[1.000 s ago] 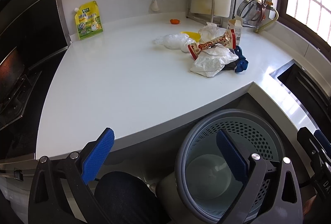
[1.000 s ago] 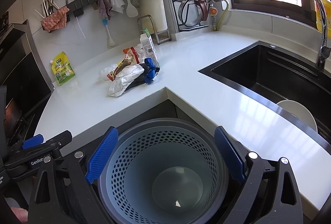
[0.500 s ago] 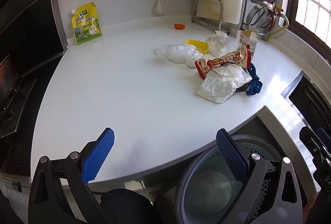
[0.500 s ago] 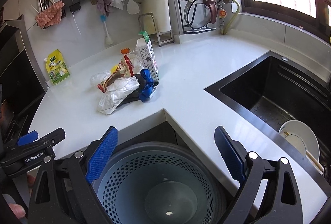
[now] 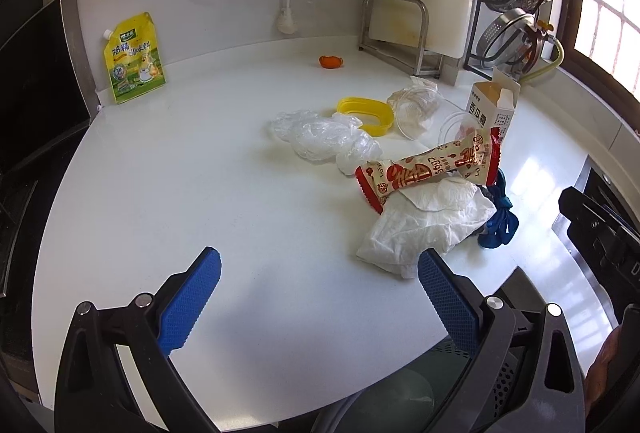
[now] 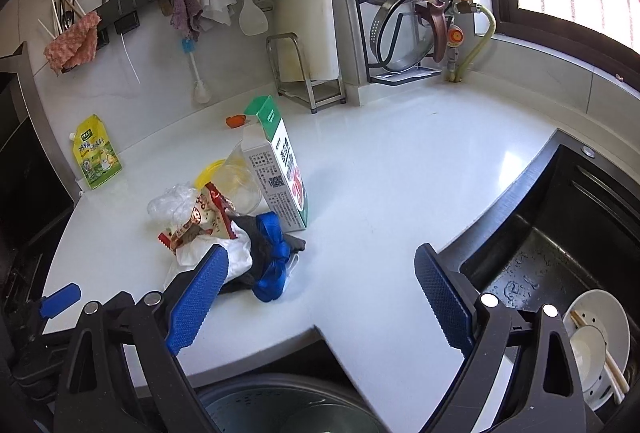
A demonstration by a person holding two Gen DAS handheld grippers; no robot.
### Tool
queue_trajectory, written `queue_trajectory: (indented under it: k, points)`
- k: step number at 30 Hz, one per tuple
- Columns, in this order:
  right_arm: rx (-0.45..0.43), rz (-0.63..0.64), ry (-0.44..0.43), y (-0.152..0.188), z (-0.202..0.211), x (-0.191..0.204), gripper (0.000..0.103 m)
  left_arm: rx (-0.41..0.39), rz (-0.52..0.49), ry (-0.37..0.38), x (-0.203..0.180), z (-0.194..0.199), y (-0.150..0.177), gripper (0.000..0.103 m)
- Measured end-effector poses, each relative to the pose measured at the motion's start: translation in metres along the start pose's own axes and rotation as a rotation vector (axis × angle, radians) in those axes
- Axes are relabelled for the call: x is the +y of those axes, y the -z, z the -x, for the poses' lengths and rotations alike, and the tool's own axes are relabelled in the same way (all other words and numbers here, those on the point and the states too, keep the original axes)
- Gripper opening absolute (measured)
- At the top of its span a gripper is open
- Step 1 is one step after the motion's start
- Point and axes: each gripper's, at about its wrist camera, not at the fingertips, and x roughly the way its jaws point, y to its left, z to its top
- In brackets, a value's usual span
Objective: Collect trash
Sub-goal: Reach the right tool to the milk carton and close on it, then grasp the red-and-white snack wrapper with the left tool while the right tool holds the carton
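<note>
On white glossy countertop [image 5: 168,193]: crumpled white paper [image 5: 424,229], red printed snack wrapper [image 5: 428,169], blue ribbon [image 6: 276,257], upright carton [image 6: 280,173], heaped together. Nearer than a second ago; perforated grey bin [image 5: 500,389] nearly out of frame. Left gripper [image 5: 320,297] and right gripper [image 6: 320,289]: jaws apart, empty.
</note>
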Motion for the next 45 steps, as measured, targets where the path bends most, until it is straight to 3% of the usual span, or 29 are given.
queue_trajectory:
  k: [10, 23, 24, 26, 27, 32, 45]
  points:
    - [0.005, 0.052, -0.028, -0.042, -0.053, 0.021, 0.09, 0.01, 0.002, -0.01, -0.001, -0.022, -0.012, 0.097]
    - [0.013, 0.08, -0.026, -0.062, -0.09, 0.028, 0.089, 0.028, 0.017, -0.001, -0.005, -0.038, -0.017, 0.097]
    - [0.011, 0.079, -0.028, -0.062, -0.09, 0.027, 0.087, 0.029, 0.016, 0.0, -0.006, -0.038, -0.017, 0.097]
    - [0.019, 0.086, -0.032, -0.061, -0.091, 0.027, 0.07, 0.029, 0.016, 0.003, -0.007, -0.038, -0.016, 0.097]
    - [0.029, 0.09, -0.034, -0.061, -0.092, 0.027, 0.066, 0.029, 0.016, 0.004, -0.007, -0.038, -0.017, 0.097]
    - [0.069, 0.117, -0.063, -0.059, -0.097, 0.027, 0.025, 0.03, 0.017, 0.014, -0.011, -0.037, -0.017, 0.097]
    - [-0.039, 0.064, -0.074, -0.052, -0.042, -0.011, 0.025, -0.005, 0.027, 0.076, -0.021, -0.027, -0.02, 0.097]
